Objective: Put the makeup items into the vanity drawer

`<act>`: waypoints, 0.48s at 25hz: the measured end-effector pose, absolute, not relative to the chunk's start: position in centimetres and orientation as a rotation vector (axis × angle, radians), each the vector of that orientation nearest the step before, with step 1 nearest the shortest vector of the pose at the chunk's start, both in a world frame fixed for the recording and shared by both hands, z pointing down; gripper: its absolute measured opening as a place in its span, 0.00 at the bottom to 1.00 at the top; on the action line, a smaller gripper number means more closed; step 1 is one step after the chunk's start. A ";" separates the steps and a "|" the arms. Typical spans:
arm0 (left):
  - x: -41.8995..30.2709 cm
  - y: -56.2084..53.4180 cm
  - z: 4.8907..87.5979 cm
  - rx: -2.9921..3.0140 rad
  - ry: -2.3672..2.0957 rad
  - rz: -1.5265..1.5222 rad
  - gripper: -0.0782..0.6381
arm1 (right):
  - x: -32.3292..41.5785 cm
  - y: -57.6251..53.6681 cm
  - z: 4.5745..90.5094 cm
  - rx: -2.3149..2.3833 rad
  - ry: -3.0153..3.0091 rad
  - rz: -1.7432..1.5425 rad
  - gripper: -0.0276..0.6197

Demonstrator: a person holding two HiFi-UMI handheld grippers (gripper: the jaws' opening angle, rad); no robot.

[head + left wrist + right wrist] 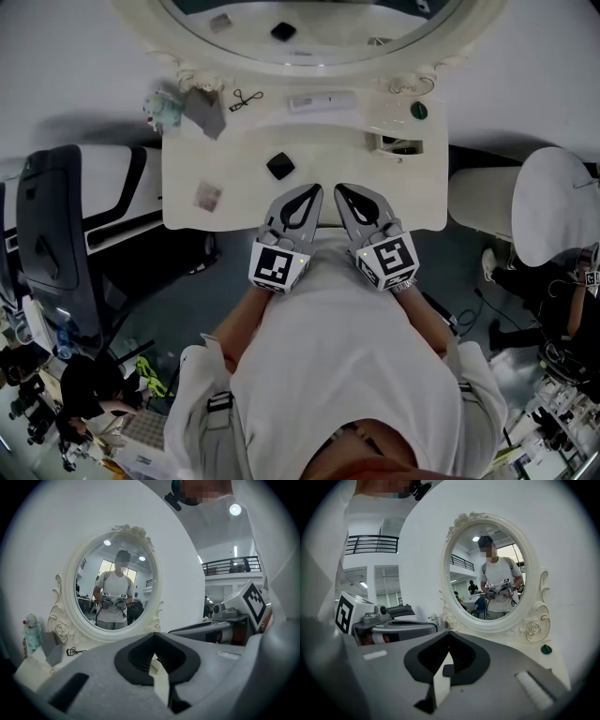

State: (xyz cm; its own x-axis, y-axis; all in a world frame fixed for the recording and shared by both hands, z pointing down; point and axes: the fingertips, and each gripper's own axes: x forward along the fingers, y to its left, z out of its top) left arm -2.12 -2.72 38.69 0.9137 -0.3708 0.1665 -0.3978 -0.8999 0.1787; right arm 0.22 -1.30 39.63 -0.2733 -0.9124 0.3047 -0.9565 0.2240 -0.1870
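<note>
Compact [279,166], black, lies near the centre of the vanity top [375,187]; eyelash curler [246,98] and white tube [322,100] lie at its mirror-side edge. I hold left gripper [312,191] and right gripper [342,191] over its near edge, jaws closed on nothing, the compact just ahead of the left one.

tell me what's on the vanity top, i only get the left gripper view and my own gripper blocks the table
Observer: A black square compact lies just ahead of the left gripper, slightly to its left.
Operator: anything else near it
Observer: A small pale square case lies further left, near the left edge of the vanity top.
Operator: right gripper carrying anything
Observer: No, the right gripper is shut and empty, beside the left one.
</note>
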 end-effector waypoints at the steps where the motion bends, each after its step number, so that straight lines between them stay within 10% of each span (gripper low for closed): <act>1: -2.3 -2.8 38.7 2.856 -0.589 0.185 0.12 | 0.1 -1.2 39.7 1.807 -2.350 0.514 0.05; 12: -3.1 -2.7 38.8 2.867 -0.589 0.177 0.12 | -0.5 -1.2 39.9 1.820 -2.342 0.525 0.05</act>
State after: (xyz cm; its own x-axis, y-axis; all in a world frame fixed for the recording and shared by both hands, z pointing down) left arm -3.09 -2.75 38.77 0.9128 -0.3762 0.1587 -0.4013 -0.8984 0.1787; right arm -0.51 -1.20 39.90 -0.2648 -0.9131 0.3101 -0.9581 0.2126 -0.1922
